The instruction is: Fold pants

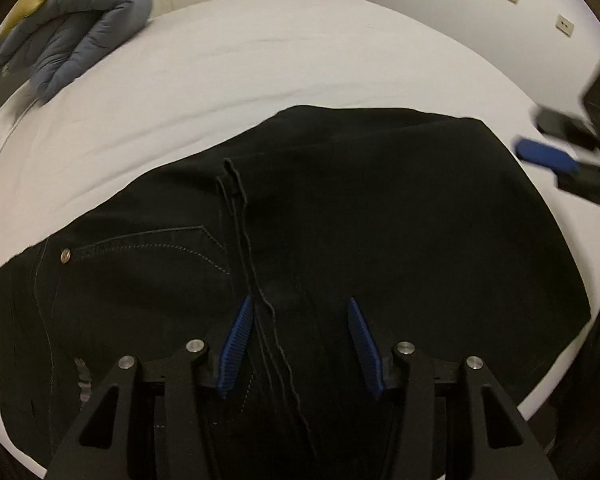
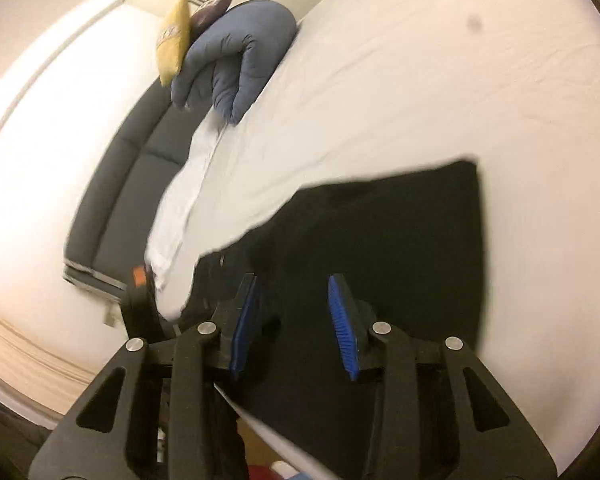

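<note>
Black pants [image 1: 340, 220] lie folded on the white bed [image 1: 260, 60], hems [image 1: 236, 184] laid over the pocket area with its rivet [image 1: 64, 256]. My left gripper [image 1: 300, 316] is open just above the pants, jaws either side of the hem edge. My right gripper [image 2: 296, 312] is open and empty above the pants [image 2: 400, 240]; it also shows blurred at the right edge of the left wrist view [image 1: 548, 152].
A folded blue-grey duvet [image 1: 80, 32] sits at the bed's far left corner, with a yellow cushion [image 2: 174, 36] and a purple one behind it. A dark sofa [image 2: 124, 184] runs beside the bed. White wall with sockets [image 1: 564, 24] lies to the right.
</note>
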`<move>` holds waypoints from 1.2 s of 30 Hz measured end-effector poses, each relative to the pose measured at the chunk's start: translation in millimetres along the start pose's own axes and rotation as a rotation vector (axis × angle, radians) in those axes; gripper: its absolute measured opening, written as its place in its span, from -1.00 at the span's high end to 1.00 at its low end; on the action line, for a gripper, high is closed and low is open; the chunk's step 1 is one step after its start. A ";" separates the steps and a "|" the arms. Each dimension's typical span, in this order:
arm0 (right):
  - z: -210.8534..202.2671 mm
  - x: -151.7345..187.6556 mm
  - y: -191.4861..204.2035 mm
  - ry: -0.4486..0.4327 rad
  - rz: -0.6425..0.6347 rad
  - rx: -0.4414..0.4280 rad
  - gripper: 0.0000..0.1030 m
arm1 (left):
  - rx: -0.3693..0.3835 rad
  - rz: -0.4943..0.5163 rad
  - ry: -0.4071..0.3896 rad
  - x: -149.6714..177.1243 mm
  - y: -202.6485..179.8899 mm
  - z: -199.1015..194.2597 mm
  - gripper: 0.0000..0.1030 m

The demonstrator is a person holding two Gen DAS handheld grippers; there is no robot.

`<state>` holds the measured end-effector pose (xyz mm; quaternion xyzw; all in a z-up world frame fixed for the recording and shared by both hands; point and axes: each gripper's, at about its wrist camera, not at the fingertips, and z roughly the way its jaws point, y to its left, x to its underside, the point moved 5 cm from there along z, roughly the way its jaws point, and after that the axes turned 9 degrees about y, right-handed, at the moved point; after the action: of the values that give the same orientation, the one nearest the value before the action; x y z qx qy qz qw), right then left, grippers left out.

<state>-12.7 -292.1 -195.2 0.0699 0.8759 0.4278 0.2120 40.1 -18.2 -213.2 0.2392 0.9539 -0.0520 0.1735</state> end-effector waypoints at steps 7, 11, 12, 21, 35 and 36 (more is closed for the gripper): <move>20.0 -57.9 -87.6 0.053 0.118 0.033 0.38 | -0.012 -0.004 0.023 -5.3 -7.0 2.4 -0.05; 38.7 -45.2 -85.8 0.072 0.072 0.040 0.38 | -0.018 -0.006 0.024 -12.2 -9.7 4.6 -0.05; 43.7 -36.0 -80.2 0.086 0.059 0.043 0.38 | -0.020 -0.006 0.023 -13.8 -12.1 5.1 -0.06; 37.1 87.3 -35.9 0.173 -0.012 0.038 0.37 | -0.018 -0.017 0.020 -10.3 -12.4 4.1 -0.05; -0.9 108.8 13.6 0.101 0.000 0.048 0.31 | -0.007 -0.024 0.005 -11.9 -13.1 5.1 -0.05; 2.7 99.4 17.4 0.094 -0.006 0.042 0.31 | -0.005 -0.024 0.006 -12.0 -12.7 5.1 -0.05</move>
<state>-102.0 -249.2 -214.1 0.0516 0.8940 0.4113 0.1702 45.5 -35.6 -213.6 0.2272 0.9574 -0.0508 0.1707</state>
